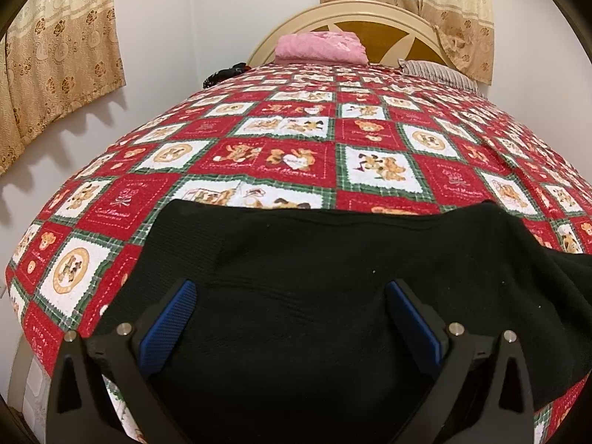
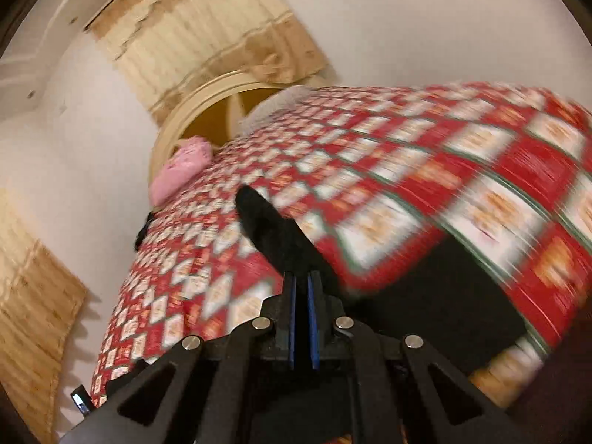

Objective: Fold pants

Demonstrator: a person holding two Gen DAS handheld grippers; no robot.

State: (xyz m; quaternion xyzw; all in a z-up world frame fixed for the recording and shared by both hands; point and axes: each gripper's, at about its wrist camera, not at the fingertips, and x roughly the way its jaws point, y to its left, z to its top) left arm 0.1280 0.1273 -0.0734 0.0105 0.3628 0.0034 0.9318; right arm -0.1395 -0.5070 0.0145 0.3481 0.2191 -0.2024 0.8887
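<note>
The black pants (image 1: 325,259) lie on the red patchwork quilt (image 1: 281,137) at the near end of the bed. My left gripper (image 1: 292,288) is open, its blue pads (image 1: 174,318) spread wide just above the black cloth, holding nothing. In the right wrist view my right gripper (image 2: 303,277) is shut on a fold of the black pants (image 2: 266,222), which sticks up ahead of the fingertips, lifted above the quilt (image 2: 444,155). That view is tilted and blurred by motion.
A pink folded cloth (image 1: 320,48) and a striped pillow (image 1: 440,74) lie at the cream headboard (image 1: 273,33). A dark item (image 1: 222,74) sits at the bed's far left edge. Patterned curtains (image 1: 59,48) hang on the white walls.
</note>
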